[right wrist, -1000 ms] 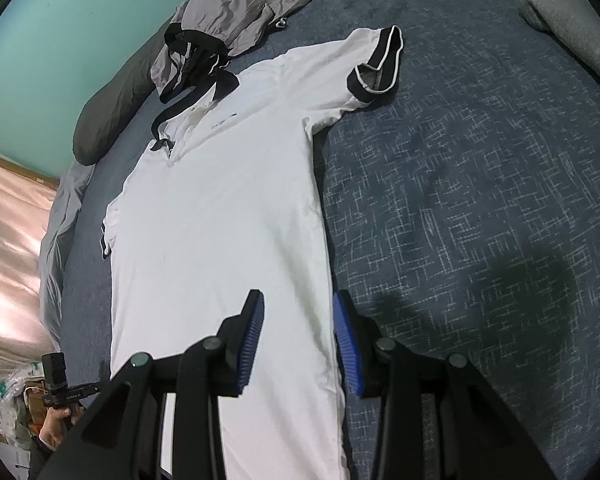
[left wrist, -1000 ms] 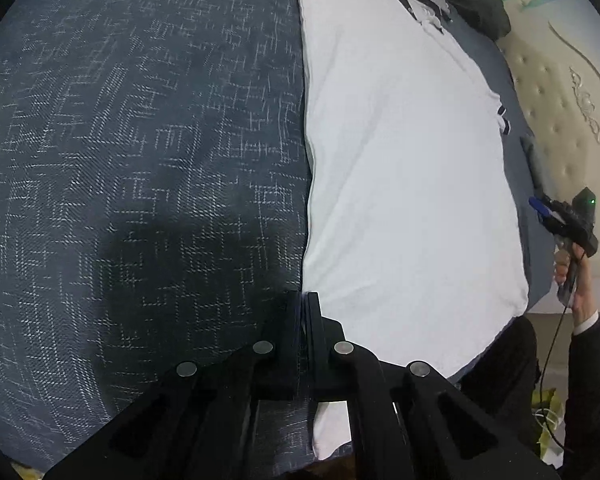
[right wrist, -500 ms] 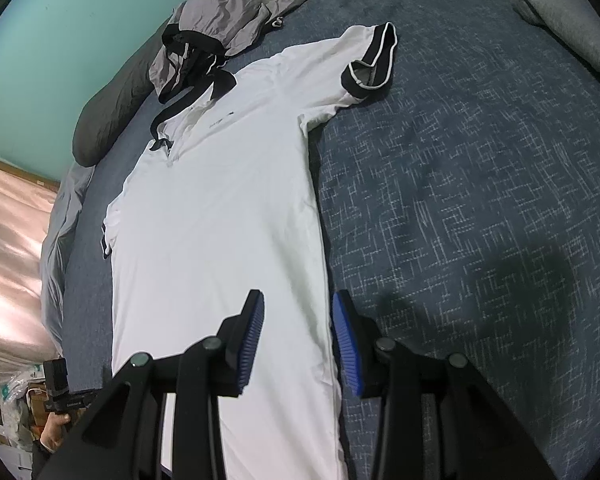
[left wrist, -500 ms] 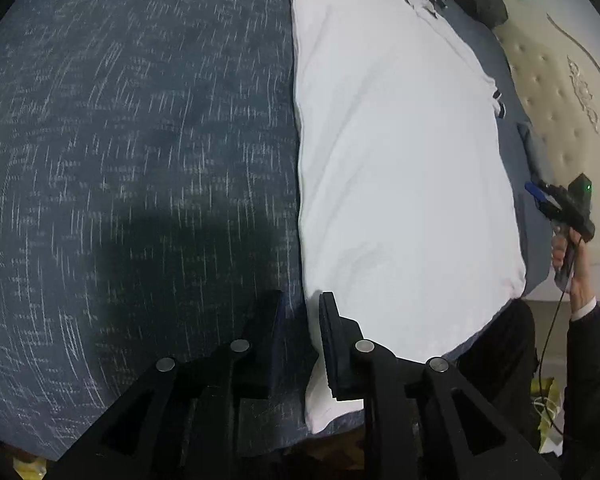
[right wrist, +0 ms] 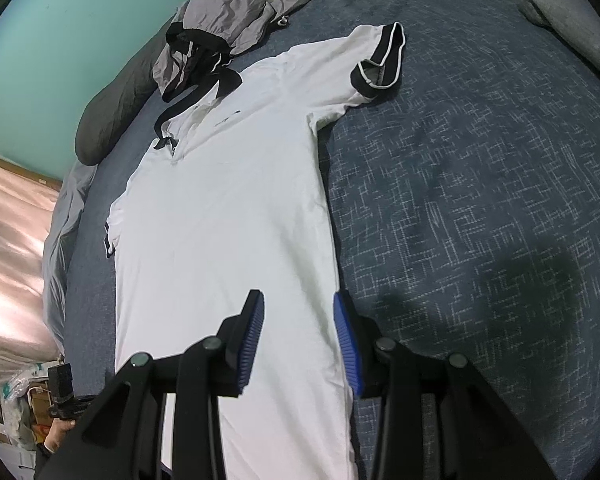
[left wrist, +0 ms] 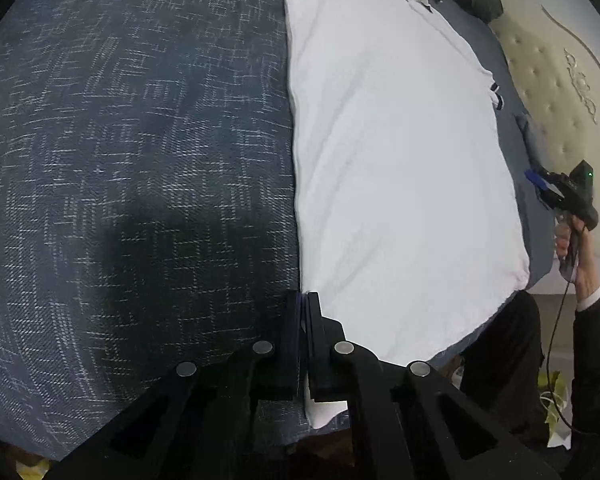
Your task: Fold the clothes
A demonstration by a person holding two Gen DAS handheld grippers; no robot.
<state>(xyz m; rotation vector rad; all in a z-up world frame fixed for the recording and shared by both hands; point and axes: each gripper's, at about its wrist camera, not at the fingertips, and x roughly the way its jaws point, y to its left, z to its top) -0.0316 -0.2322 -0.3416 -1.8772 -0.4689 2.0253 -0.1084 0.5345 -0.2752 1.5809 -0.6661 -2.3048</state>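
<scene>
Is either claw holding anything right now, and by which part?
The left claw is shut on the white polo shirt, at its side edge near the hem. The right claw is open, holding nothing.

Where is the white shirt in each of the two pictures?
Left wrist view: the white shirt fills the middle and right, collar at the top, hem at the bottom, its near edge pinched in the shut left gripper.
Right wrist view: the white shirt runs from top centre to the bottom, under the open right gripper.
Shared landmark: the dark blue bedspread with white flecks.
</scene>
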